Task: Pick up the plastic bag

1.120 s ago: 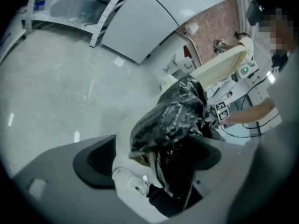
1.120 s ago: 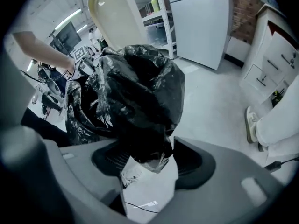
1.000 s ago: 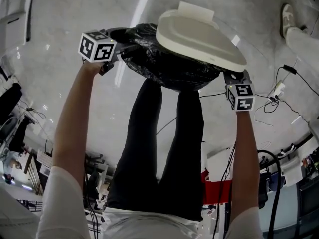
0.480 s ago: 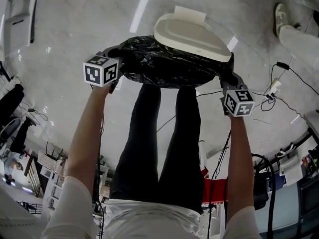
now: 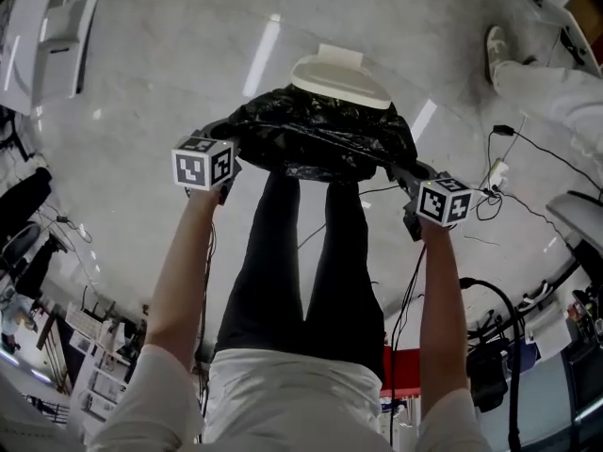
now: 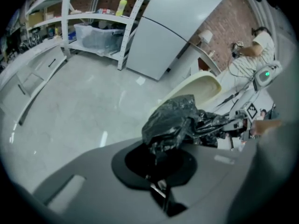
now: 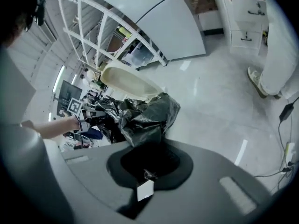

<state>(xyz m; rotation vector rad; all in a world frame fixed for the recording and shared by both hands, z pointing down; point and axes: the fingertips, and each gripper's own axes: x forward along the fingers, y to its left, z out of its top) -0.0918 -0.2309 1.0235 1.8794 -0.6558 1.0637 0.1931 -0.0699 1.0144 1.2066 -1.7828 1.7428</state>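
Black plastic bag (image 5: 320, 135) = thin crinkly film, soft & floppy, prob light, though I can't see what's inside. Slippery, so best held at bunched edges, one per side. My left tool (image 5: 226, 153) is clamped on the bag's left edge and my right tool (image 5: 403, 169) on its right edge. The bag hangs stretched btwn both tools, in the air above the cream bin (image 5: 341, 75), clear of it I think.

Head view looks steeply down from overhead onto the bag (image 5: 320, 135) and floor (image 5: 141, 83). Left gripper view sits right up against the bag, facing across it rightward, and right gripper view stares back leftward. All three share bag and cream bin (image 5: 341, 81).
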